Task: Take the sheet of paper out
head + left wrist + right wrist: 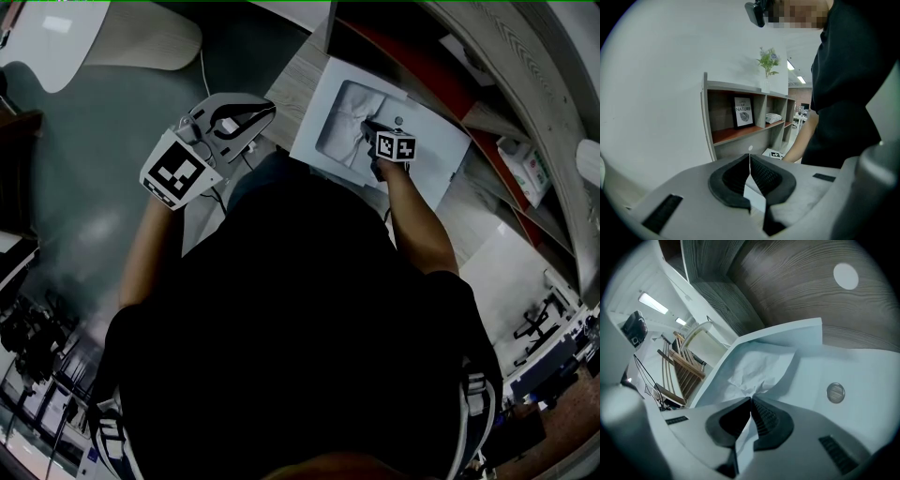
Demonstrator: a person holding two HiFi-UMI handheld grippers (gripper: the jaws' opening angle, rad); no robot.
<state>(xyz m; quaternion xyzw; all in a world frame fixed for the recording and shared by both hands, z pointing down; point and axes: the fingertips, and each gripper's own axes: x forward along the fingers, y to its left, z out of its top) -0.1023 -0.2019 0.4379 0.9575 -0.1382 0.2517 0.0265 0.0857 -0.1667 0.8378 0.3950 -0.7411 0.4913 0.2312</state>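
1. Right gripper (751,399): the jaws are closed tight on the sheet of paper (759,365). A fold of it runs back between the pads.
2. Left gripper (750,161): the jaws are closed tip to tip with nothing in them. It hangs off the desk's front edge and touches nothing.
3. Location: the sheet sits in a white envelope (806,376) with its flap open. The envelope lies flat on the desk (286,84), close to the front edge, with the shelf (740,133) along the back edge. The sheet is crumpled and bunched at the pinch point. The rest spreads over the envelope's inner face. No view shows whether any part is tucked deeper inside.
4. Handling, as a judgement:
   - The paper is thin, light and soft, with no stiffness to push against.
   - It is already creased and will likely tear if jerked or if it snags on the flap.
   - It is not slippery, so the ribbed pads should hold it.
5. The envelope also looks light, and nothing pins it down. It will probably drag along with the sheet. Its snap button (836,392) is clear of the paper.
6. Grip point: the bunched fold is several layers thick, so it is less likely to rip than a single edge. The pull looks best slow, low and away from the flap. The left gripper could press on a bare corner of the envelope first.
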